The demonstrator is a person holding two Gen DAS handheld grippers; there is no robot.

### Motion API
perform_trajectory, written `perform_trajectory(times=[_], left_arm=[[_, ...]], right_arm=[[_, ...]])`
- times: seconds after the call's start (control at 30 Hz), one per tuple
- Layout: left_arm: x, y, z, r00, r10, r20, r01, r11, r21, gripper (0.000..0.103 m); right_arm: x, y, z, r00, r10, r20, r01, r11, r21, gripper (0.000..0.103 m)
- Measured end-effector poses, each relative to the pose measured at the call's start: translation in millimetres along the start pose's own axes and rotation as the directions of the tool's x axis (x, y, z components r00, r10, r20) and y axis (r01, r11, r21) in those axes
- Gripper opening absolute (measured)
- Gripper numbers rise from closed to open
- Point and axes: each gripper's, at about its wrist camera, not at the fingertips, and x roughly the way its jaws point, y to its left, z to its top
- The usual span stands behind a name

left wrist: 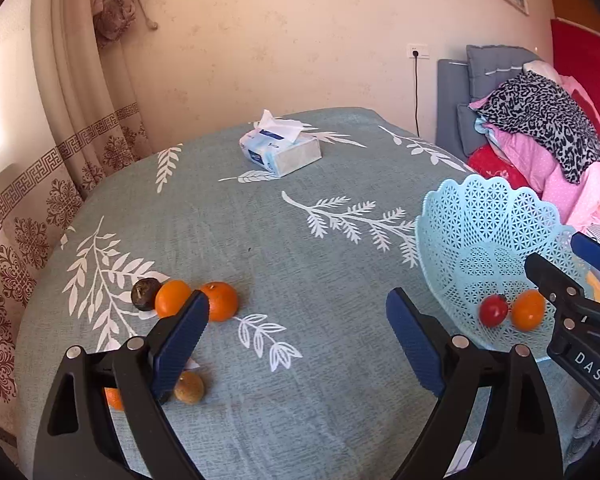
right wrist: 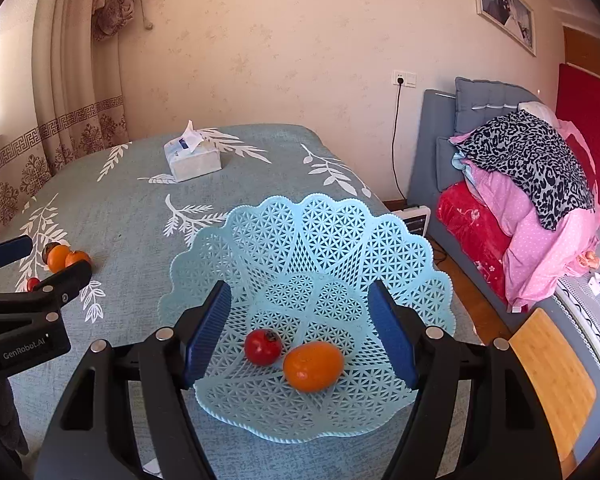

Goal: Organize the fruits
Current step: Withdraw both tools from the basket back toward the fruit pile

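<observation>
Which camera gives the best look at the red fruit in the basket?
The right wrist view: the red fruit lies close and unblocked in the basket, beside an orange. The left wrist view shows it small, near the picture's right side.

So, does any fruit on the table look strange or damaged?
Yes. The dark fruit beside the two oranges looks blackish and dull, perhaps spoiled. The small fruit near the left gripper has brownish patches.

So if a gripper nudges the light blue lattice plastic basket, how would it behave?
The light blue lattice plastic basket probably slides easily: thin openwork suggests little weight. Its wide flared rim looks flexible. The red fruit and orange fruit inside would likely roll.
</observation>
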Motion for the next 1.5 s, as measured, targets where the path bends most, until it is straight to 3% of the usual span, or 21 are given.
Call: perform_trajectory(times=[0.57, 1.03, 1.5], left_arm=[[-6, 100, -38, 0.994, 0.101, -0.045, -0.107, 0.980, -0.166, 0.090], [0, 158, -72, 0.981, 0.153, -0.118, -0.177, 0.956, -0.234, 0.090], [4, 173, -85, 0.985, 0.097, -0.144, -0.130, 0.960, -0.246, 0.086]], right_arm=[[1, 51, -4, 0.998, 0.058, -0.037, -0.061, 0.995, -0.081, 0.075], [-1, 97, -8, 0.980, 0.189, -0.066, -0.197, 0.970, -0.143, 0.076], [16, 132, -20, 0.923, 0.327, -0.203, -0.358, 0.923, -0.139, 0.076]])
